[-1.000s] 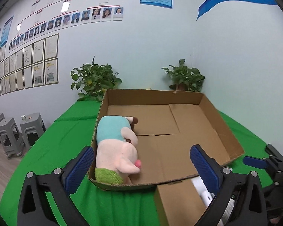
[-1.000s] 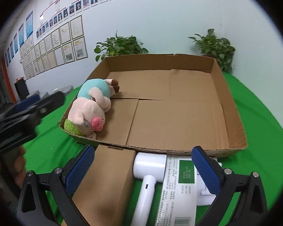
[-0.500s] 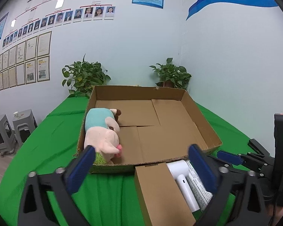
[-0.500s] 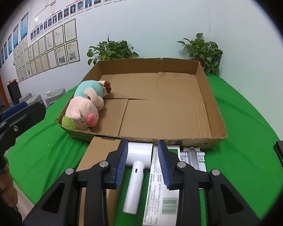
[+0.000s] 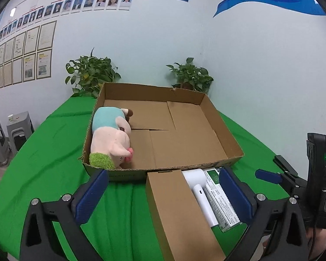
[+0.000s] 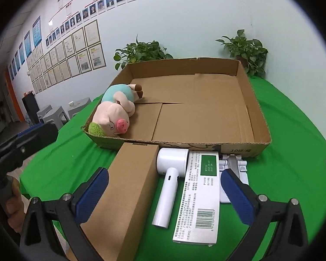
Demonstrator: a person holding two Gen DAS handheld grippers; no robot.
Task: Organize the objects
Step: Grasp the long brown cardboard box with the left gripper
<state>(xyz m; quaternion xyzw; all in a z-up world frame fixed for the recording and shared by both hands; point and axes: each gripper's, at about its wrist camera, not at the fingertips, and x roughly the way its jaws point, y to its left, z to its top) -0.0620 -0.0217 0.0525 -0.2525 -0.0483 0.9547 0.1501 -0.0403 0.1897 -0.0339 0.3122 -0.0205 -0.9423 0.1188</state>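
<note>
Shallow open-topped brown cardboard tray (image 6: pixel 258 117) set on green cloth-covered table (image 6: pixel 293 169), open side up, presumably as the collecting container. Pink plush pig in teal shirt with green tuft (image 6: pixel 117 111) already inside, laid on its side against the tray's left wall in the near left corner; placement there leaves most of the tray floor free for further items.

Remaining items lined up side by side on the cloth, just outside the tray's near wall:
- Long closed brown cardboard box (image 6: pixel 128 187), leftmost, far end touching or almost touching the tray wall.
- White handheld device with round head and straight handle (image 6: pixel 169 182), head toward the tray.
- White flat printed carton with green label and barcode (image 6: pixel 200 193), just beside the device.
- White plastic hinged part (image 6: pixel 234 167), partly hidden under the carton; exact kind cannot be told.

Parallel alignment, long axes toward the grippers, judged convenient for a pinch across the narrow width.

Right gripper (image 6: pixel 164 187): jaws opening, at full spread, blue pads clear of everything; box edge, device and carton all lie between the fingers below, none pressed. Left gripper (image 5: pixel 163 189): jaws opening, wide, nothing gripped; brown box and device seen between its fingers.

Judged stage: early, one item stowed, four outside. Next grasp calls for narrowing onto a single item, since the present spread straddles several.
</note>
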